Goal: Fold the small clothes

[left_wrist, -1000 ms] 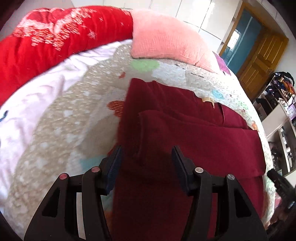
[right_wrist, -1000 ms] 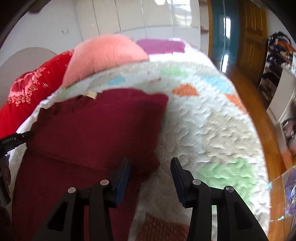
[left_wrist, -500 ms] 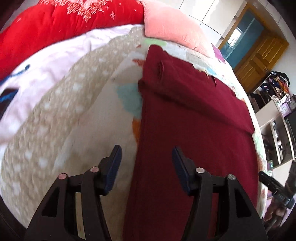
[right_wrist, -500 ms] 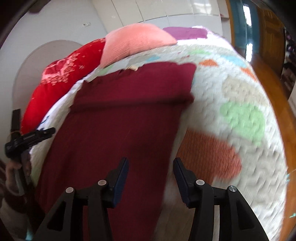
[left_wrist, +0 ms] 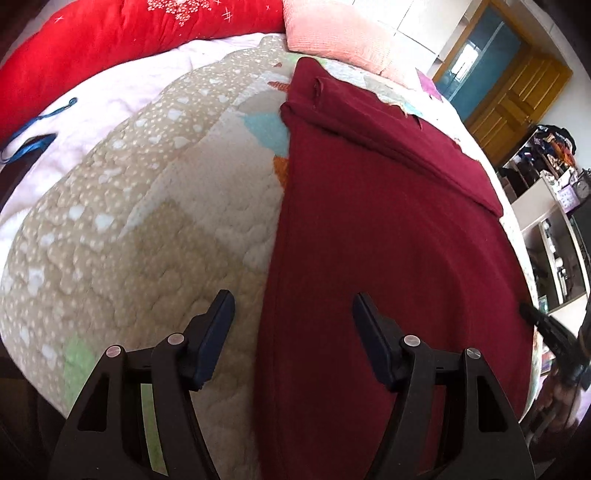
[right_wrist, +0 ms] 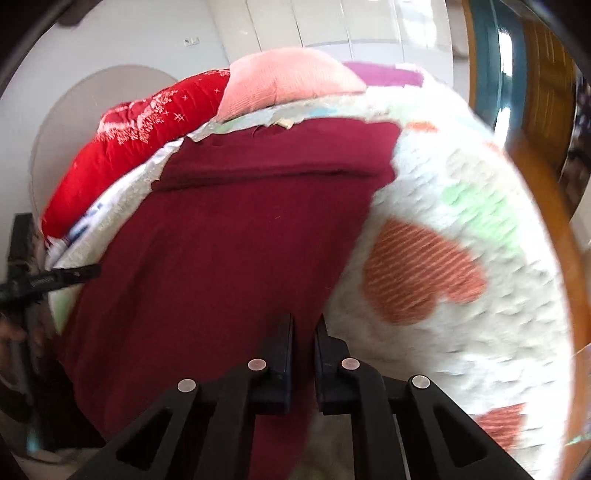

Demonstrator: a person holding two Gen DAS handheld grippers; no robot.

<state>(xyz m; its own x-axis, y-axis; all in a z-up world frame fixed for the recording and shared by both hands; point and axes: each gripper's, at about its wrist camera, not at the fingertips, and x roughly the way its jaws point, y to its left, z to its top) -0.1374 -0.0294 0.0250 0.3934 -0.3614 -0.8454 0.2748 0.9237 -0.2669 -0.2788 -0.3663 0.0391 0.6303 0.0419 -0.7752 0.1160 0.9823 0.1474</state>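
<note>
A bed fills both views, covered by a quilted, pebbly-textured blanket (left_wrist: 122,229) with pastel patches and striped orange hearts. At its head lie a puffy red duvet (left_wrist: 110,40) and a ribbed pink pillow (left_wrist: 340,33); wooden doors (left_wrist: 517,92) stand beyond.

A dark red knit garment (left_wrist: 388,240) lies flat on the blanket, its far end folded over into a thick band. The left gripper (left_wrist: 293,310) hovers wide open, straddling the garment's left edge near the hem. The right gripper (right_wrist: 303,326) is nearly closed at the garment's right edge; the narrow gap shows red cloth, but whether it pinches the fabric I cannot tell.
</note>
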